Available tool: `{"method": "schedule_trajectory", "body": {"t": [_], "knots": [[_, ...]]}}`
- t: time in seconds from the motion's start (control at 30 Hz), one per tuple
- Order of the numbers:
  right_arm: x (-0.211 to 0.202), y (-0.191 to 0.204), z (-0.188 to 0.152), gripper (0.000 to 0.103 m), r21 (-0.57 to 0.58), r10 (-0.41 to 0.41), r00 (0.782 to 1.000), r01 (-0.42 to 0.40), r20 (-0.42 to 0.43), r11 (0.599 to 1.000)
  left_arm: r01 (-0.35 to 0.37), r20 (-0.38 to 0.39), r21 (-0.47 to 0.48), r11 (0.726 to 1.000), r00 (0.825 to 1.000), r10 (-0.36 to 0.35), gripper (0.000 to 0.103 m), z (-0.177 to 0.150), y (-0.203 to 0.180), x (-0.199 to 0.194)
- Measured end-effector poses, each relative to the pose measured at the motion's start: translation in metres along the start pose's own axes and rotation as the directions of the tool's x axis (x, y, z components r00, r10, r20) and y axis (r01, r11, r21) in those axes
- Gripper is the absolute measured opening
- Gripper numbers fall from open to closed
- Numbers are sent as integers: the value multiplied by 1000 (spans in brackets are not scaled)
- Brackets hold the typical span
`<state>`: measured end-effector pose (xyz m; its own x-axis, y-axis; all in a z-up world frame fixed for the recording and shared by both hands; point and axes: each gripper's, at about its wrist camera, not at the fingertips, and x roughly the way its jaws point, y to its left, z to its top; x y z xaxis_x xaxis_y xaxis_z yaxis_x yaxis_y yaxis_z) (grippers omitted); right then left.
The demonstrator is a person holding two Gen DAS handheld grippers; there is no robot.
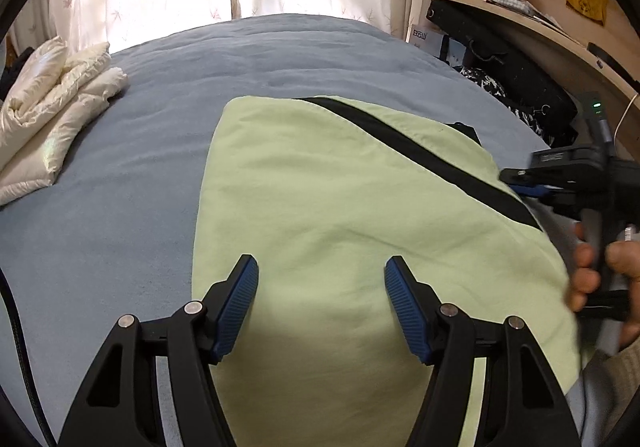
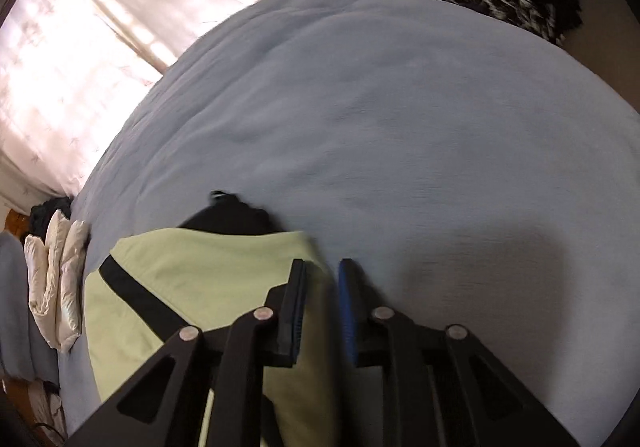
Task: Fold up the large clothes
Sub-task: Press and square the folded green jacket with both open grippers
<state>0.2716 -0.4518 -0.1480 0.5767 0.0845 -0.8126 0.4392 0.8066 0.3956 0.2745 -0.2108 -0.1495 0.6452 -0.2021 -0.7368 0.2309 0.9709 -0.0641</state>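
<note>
A light green garment (image 1: 340, 187) with a black stripe (image 1: 400, 143) lies folded flat on the blue bed cover (image 1: 140, 127). My left gripper (image 1: 322, 261) hangs open over the garment's near half, with nothing between its blue pads. A hand (image 1: 588, 275) holds my right gripper (image 1: 520, 181) at the garment's right edge. In the right wrist view the right gripper (image 2: 323, 263) has its jaws a narrow gap apart. The green garment (image 2: 200, 267) has its right edge running under that gap, and the cloth lies flat, not lifted. That view is blurred.
A folded white padded jacket (image 1: 52, 107) sits at the bed's left side, also the white jacket (image 2: 60, 287). Black bags and patterned cloth (image 1: 500, 59) are piled at the far right under a wooden shelf (image 1: 500, 3). Curtains hang behind the bed (image 2: 400, 127).
</note>
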Motion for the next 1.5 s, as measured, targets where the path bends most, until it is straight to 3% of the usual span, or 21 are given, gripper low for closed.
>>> {"method": "schedule_trajectory", "body": {"t": [0.17, 0.33, 0.5, 0.6, 0.7, 0.8, 0.93, 1.23, 1.5], "knots": [[-48, 35, -9, 18, -144, 54, 998, -56, -15, 988, 38, -43, -72, 997, 998, -41, 65, 7, 9, -16], [-76, 86, -55, 18, -288, 107, 978, -156, -177, 945, 51, -77, -113, 992, 995, -60, 65, 5, 22, -46], [-76, 105, -111, 18, -373, 74, 952, -187, -296, 909, 34, -125, -104, 994, 991, -47, 65, -15, 26, -64], [-66, 96, -138, 18, -389, 10, 940, -150, -340, 909, 11, -166, -78, 997, 986, -24, 65, -31, 27, -61], [-63, 73, -146, 18, -359, -21, 938, -111, -346, 927, -3, -225, -60, 998, 974, -10, 65, -48, 30, -49], [-74, 50, -141, 15, -323, -43, 943, -70, -331, 944, 31, -229, -102, 994, 972, -54, 67, -56, 41, -42], [-86, 31, -135, 14, -288, -24, 940, -80, -341, 954, 45, -247, -156, 987, 966, -83, 67, -57, 47, -39], [-94, 42, -143, 18, -351, -103, 946, -12, -307, 936, -4, -249, -145, 989, 968, -33, 67, -52, 39, -60], [-107, 38, -145, 18, -320, -89, 949, -14, -303, 947, 3, -245, -116, 993, 969, -32, 67, -55, 33, -95]]}}
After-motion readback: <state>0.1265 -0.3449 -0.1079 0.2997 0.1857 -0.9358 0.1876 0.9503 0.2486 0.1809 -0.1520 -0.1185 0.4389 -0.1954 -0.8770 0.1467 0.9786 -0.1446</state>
